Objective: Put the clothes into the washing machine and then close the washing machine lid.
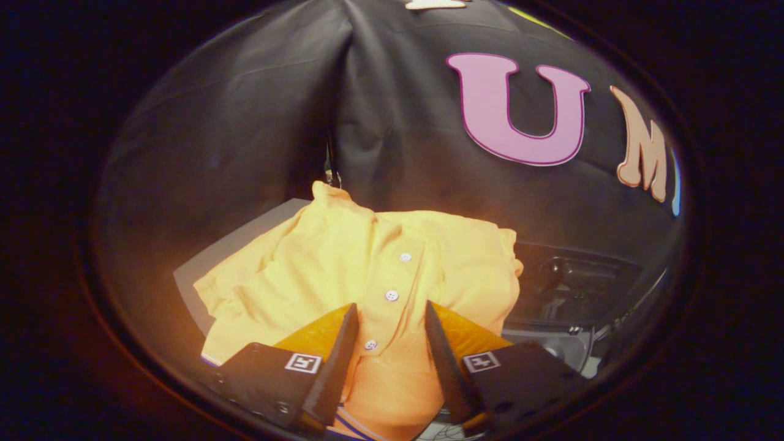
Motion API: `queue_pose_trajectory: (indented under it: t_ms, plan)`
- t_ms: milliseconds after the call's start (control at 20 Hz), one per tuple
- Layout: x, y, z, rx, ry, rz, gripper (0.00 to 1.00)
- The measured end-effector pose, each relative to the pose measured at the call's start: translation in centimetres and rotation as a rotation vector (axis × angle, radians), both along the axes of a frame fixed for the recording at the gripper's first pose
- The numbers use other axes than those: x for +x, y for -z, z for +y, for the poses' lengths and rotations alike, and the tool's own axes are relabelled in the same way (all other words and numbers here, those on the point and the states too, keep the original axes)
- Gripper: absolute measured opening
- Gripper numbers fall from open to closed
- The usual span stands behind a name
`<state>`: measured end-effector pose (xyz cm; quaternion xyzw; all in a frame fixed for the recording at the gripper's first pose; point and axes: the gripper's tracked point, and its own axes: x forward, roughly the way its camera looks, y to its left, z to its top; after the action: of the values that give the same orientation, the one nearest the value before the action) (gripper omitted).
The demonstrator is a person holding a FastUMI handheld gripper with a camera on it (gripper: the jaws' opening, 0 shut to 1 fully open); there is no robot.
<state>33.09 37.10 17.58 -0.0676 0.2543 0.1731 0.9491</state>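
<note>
A yellow polo shirt (343, 263) lies crumpled on a grey flat surface (245, 242). Its button placket with white buttons (391, 296) runs straight between my fingers. My gripper (391, 306) is open and hangs low over the shirt's front, one finger on each side of the placket, and the cloth in the gap is not pinched. To the right of the shirt lies the dark open tub of the washing machine (569, 282), and the shirt's right sleeve reaches its rim.
The booth's black cloth wall (245, 122) rises close behind the shirt and the machine. A light grey part of the machine's top (560, 346) shows just beyond my right finger.
</note>
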Motion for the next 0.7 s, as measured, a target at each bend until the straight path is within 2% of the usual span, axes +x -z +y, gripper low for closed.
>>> queue_pose_trajectory:
  t_ms: [200, 500, 700]
  plan:
    - [-0.4, -0.3, -0.1, 0.004, -0.001, -0.017, 0.20]
    - [-0.1, -2.8, -2.4, 0.054, 0.036, -0.061, 0.20]
    - [1.4, -4.8, -8.3, 0.051, 0.160, -0.134, 0.20]
